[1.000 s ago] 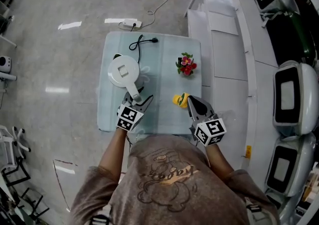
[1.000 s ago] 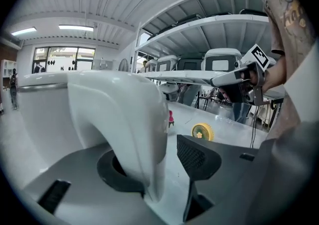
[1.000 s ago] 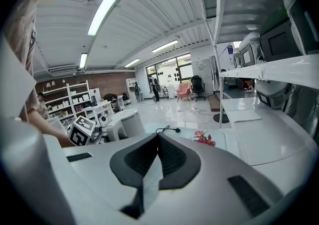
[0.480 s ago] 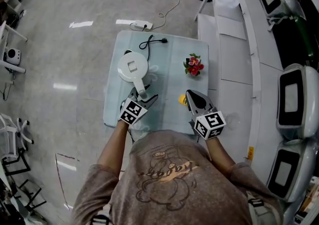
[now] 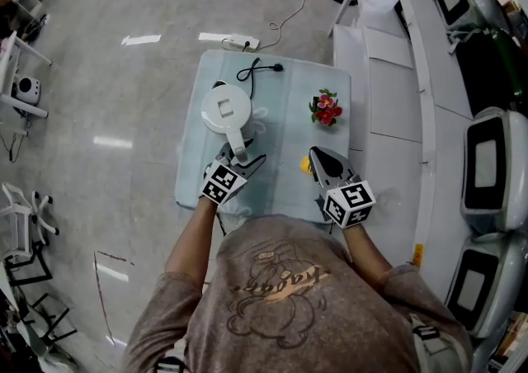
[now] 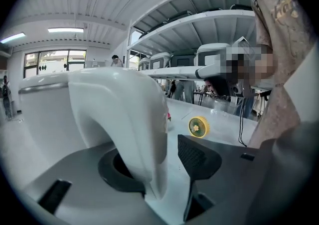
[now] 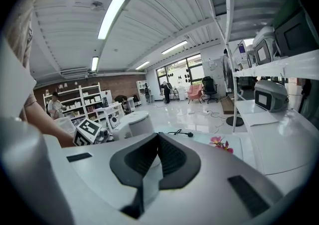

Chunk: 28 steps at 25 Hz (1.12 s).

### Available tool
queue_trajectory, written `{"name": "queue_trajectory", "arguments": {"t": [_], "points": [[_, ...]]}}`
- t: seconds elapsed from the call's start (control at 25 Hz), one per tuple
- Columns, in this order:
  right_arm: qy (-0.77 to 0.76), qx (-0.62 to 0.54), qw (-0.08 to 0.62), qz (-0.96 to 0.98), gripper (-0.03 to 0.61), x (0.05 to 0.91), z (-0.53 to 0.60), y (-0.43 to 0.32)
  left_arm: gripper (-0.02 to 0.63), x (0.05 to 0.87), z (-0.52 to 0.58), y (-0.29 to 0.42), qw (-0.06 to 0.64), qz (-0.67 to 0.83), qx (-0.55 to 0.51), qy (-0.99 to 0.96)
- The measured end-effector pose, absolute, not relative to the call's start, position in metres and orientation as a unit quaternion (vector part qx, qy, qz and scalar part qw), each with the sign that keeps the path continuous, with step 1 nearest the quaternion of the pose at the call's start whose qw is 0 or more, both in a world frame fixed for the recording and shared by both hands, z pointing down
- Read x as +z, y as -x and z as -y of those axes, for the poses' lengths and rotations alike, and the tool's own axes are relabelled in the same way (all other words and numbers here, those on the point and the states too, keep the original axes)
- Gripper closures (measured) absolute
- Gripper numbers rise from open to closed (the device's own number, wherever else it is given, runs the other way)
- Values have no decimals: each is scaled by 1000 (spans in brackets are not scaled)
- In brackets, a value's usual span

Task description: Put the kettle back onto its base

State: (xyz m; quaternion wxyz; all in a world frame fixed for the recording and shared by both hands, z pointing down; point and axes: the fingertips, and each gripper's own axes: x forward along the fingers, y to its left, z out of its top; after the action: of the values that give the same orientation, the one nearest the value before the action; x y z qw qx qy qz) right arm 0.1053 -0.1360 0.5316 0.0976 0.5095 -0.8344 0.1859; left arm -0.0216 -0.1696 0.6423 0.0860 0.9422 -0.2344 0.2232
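Observation:
The white kettle (image 5: 227, 107) stands at the table's far left, its lid up and its handle (image 5: 239, 147) towards me. Its base is hidden beneath it; only a black cord (image 5: 256, 73) shows behind. My left gripper (image 5: 242, 161) is open around the handle. In the left gripper view the handle (image 6: 134, 134) lies against the left jaw, and a gap separates it from the right pad (image 6: 197, 154). My right gripper (image 5: 318, 158) is shut and empty at the table's near right. Its pads meet at the tips (image 7: 158, 137), and it looks towards the kettle (image 7: 134, 122).
A small yellow fan (image 5: 304, 165) sits just left of the right gripper's tip. A red flower sprig (image 5: 327, 109) lies at the far right of the pale glass table (image 5: 280, 190). A white power strip (image 5: 231, 39) lies on the floor behind. White counters run along the right.
The right gripper has shifted a little and now covers most of the yellow fan. The kettle keeps its place on the table, and the left gripper stays at the handle.

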Motion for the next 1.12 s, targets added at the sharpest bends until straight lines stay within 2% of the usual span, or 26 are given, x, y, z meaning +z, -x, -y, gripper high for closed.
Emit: {"name": "queue_trajectory", "arguments": {"t": [0.2,0.36,0.76,1.12], "points": [[-509,186,102,835,578,533,134,-104,377,659,165,41,136,261,216,-931],[-512,185,102,833,578,533,136,-107,371,643,161,64,137,286,208,-925],[-496,165,82,848,578,516,153,-93,356,542,160,129,141,381,122,-906],[-502,135,55,852,578,484,164,-87,357,454,167,149,119,458,34,-880]]}}
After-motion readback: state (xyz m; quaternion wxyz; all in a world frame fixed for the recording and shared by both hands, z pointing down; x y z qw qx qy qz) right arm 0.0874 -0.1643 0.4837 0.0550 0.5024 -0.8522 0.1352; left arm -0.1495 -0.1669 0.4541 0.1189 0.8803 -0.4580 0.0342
